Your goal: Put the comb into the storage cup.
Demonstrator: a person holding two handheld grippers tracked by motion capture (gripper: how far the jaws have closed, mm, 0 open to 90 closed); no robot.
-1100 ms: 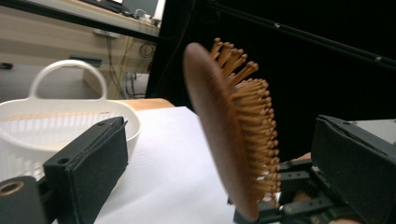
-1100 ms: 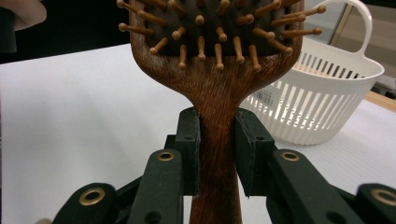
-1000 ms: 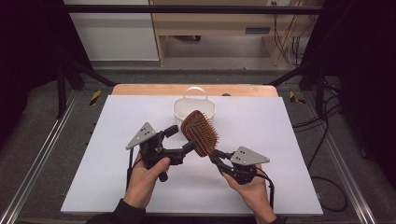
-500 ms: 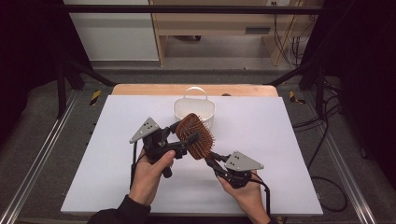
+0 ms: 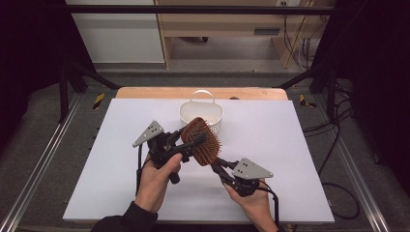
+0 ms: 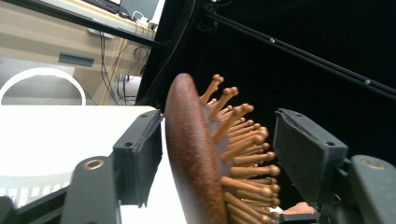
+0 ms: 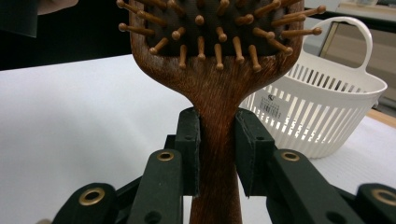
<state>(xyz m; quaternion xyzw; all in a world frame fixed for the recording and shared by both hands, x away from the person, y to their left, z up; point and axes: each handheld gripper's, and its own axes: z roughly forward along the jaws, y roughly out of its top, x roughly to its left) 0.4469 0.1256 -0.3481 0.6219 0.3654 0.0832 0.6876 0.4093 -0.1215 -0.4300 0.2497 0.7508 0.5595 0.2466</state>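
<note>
The centre of the high view is taken up by a white table top [image 5: 121,183], seen as a pale board with a wooden strip along its far edge. Just above the frame's middle a white slatted basket [image 5: 201,112] with an arched handle is set on that board; in the right gripper view it is found at the right [image 7: 327,112], behind the brush.

A wooden hairbrush [image 5: 200,141] is held in the air at the centre of the high view, just below the basket in the picture, with its bristles turned toward the lower right. Its handle is pinched between the pressed-together pads of the right gripper [image 5: 218,164], seen at lower centre-right; in the right gripper view the handle [image 7: 217,140] is clamped from both sides by the two black pads.

The brush head is straddled by the left gripper [image 5: 191,142], at centre-left of the high view. Its jaws have just been closing, and in the left gripper view the head [image 6: 196,154] is seen edge-on between them: the left pad lies just beside the smooth back, while a gap is kept between the right pad and the bristle tips, so the head is not yet pressed.
</note>
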